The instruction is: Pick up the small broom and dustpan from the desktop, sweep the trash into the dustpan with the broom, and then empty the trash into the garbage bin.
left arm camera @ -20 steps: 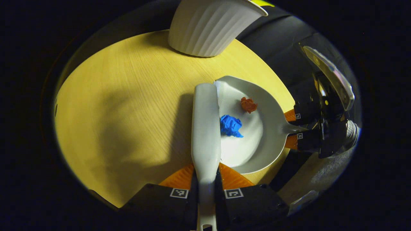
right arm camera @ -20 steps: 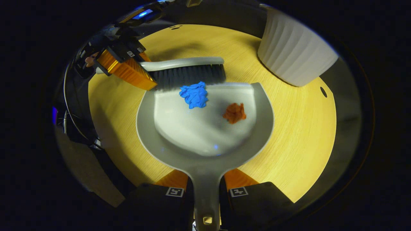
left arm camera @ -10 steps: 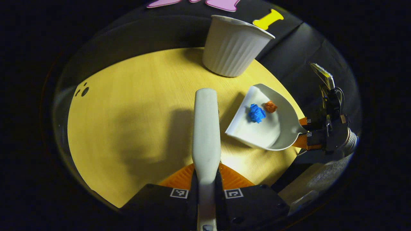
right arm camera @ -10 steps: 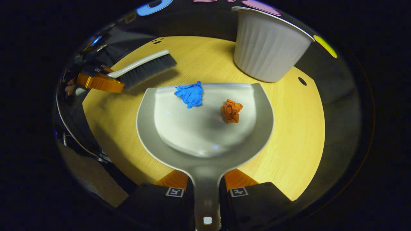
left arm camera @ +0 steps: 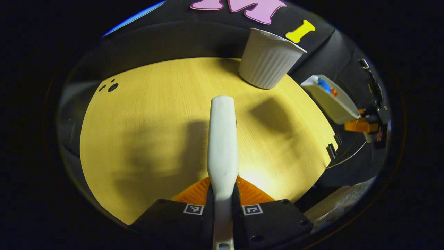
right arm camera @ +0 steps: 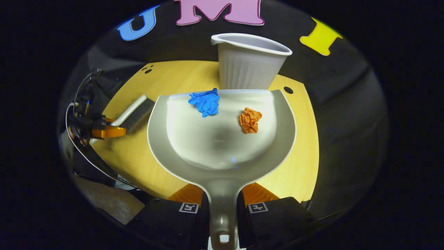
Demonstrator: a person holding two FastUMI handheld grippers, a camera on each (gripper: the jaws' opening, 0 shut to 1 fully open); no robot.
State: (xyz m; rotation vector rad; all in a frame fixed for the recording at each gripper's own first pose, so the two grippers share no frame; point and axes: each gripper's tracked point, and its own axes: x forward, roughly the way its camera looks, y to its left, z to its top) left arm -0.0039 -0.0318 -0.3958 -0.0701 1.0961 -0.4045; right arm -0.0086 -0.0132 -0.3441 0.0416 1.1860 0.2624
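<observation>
A pale wooden desk (left arm camera: 145,132) stands in a dark booth, under low light.

Left gripper view: the left gripper (left arm camera: 222,194), at 6 o'clock, is clamped on the broom (left arm camera: 222,139), whose pale back runs up toward 12 over the desk. A ribbed white bin (left arm camera: 267,64) stands at 1 o'clock near the desk's far edge. At 3 o'clock the dustpan (left arm camera: 333,102) hangs off the desk's edge, held by the right gripper (left arm camera: 360,125).

Right gripper view: the right gripper (right arm camera: 222,199), at 6 o'clock, pinches the dustpan (right arm camera: 222,139) by its neck. Inside lie a blue wad (right arm camera: 205,102) at the front lip and an orange wad (right arm camera: 249,119), apart from each other. The bin (right arm camera: 248,66) stands at 12, just past the lip. The broom (right arm camera: 133,113) is at 9 o'clock with the left gripper (right arm camera: 105,132).

The pan looks like light, stiff plastic, and the neck hold seems sound. The wads are probably crumpled paper: featherlight and likely to slide off, so tip over the bin only.
</observation>
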